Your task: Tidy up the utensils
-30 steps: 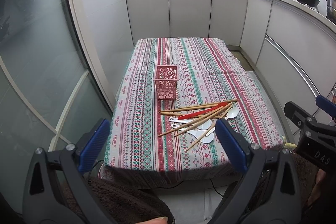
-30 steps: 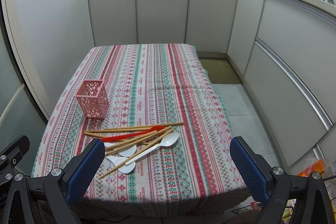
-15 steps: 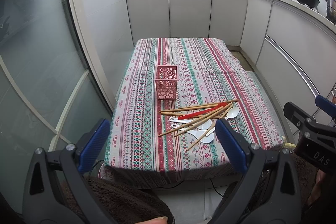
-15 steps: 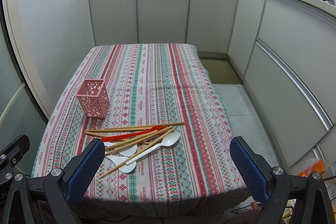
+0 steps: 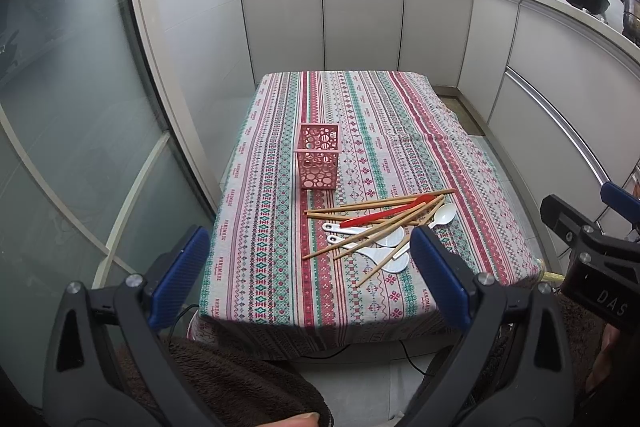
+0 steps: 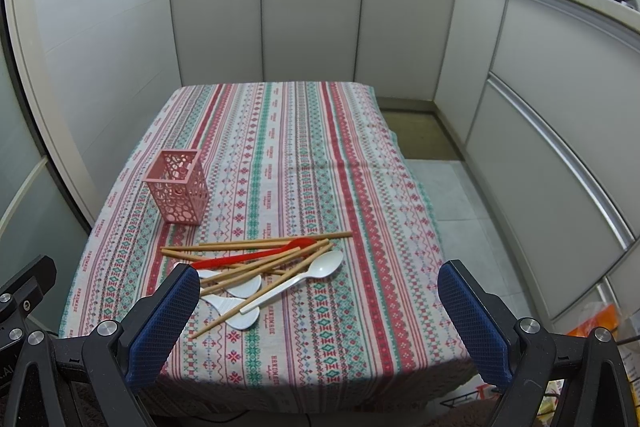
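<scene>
Both grippers, left [image 5: 306,273] and right [image 6: 318,307], hang spread wide and empty short of the table's [image 6: 360,339] near edge, the right nearer the utensils [image 6: 256,267] lying crosswise, holder [image 6: 178,187] beyond-left.

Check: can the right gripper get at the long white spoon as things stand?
Probably yes. The right gripper is open, and the white spoon lies at the pile's right edge with its bowl clear of the chopsticks.
</scene>
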Available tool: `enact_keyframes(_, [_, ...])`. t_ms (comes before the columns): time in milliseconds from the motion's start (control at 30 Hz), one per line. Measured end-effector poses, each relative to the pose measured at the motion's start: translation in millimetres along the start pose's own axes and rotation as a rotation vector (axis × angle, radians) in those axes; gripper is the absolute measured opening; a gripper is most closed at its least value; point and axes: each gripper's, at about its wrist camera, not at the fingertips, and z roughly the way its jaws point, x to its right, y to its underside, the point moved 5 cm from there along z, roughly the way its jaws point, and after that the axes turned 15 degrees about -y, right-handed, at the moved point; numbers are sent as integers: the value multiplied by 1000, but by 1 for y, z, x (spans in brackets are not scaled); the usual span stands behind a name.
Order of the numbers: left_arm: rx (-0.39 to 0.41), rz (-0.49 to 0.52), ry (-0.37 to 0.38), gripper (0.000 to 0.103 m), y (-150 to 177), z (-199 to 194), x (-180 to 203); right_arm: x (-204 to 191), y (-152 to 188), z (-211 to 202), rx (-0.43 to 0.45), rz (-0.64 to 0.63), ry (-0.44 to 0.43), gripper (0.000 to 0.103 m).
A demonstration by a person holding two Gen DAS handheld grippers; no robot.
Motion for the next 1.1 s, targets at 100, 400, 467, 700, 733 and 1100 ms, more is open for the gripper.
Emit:
enact_keyframes(100, [0,-1,0,100,0,0,0,1,0,0,0,0,0,98])
enact_keyframes(400, [0,-1,1,100,0,0,-1,1,1,1,0,0,0,99])
enact_keyframes(467, [-1,0,-1,100,0,1,-1,0,1,1,-2,1,0,98])
enact_keyframes(700, [-13,7,0,100,1,8,3,3,3,6,-14,2,-4,99])
enact_keyframes(733, [-16,8,2,100,2,9,4,3,3,8,-16,2,-5,98])
enact_keyframes(1100, [-52,20,62,100,-10,44,17,14,-6,40,-61,7,-32,99])
